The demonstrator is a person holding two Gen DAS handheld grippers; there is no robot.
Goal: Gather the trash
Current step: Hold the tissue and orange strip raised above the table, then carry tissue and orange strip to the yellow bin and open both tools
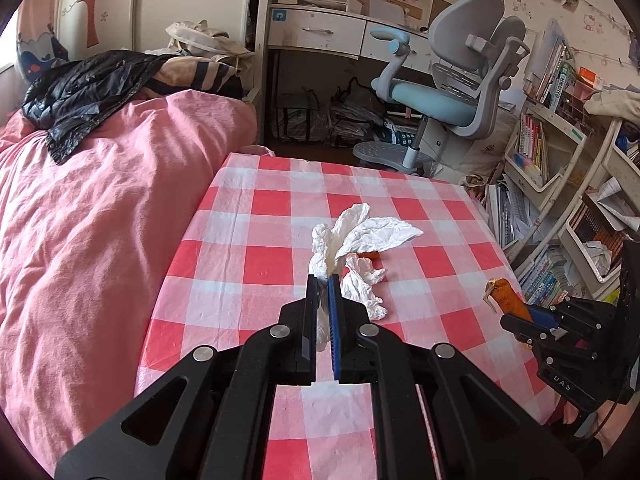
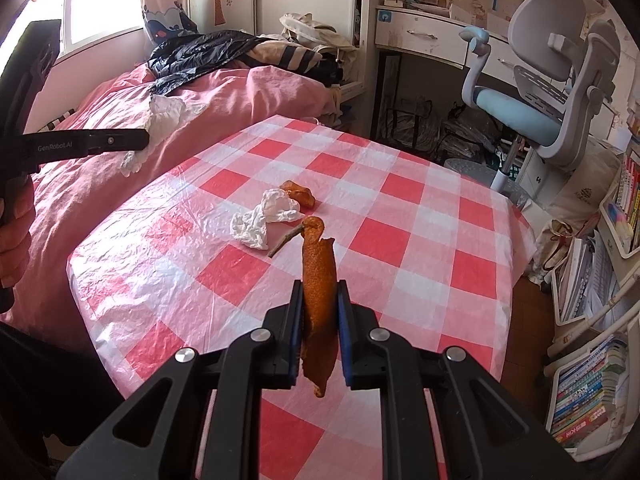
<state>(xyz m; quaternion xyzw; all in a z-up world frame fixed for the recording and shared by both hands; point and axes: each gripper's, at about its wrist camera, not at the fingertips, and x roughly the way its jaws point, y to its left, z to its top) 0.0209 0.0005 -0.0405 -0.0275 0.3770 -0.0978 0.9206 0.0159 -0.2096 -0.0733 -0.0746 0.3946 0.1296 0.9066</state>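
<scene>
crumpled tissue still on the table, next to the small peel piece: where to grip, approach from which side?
Grip the crumpled tissue across its narrow twisted waist, coming from above, probably with jaws spanning the short way. Its lobes spread flat on the tablecloth; the middle bunches higher. Stay off the end nearest the small peel piece, which seems to touch it.

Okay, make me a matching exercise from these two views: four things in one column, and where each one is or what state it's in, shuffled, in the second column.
Things:
1. white tissue
2. long orange peel
3. crumpled tissue
4. black jacket

Places or states:
A. lying on the pink bed
B. clamped in the right gripper
C. lying on the checked tablecloth beside a small peel piece
D. clamped in the left gripper

Pairs: 1-D, 2-B, 3-C, 4-A
</scene>
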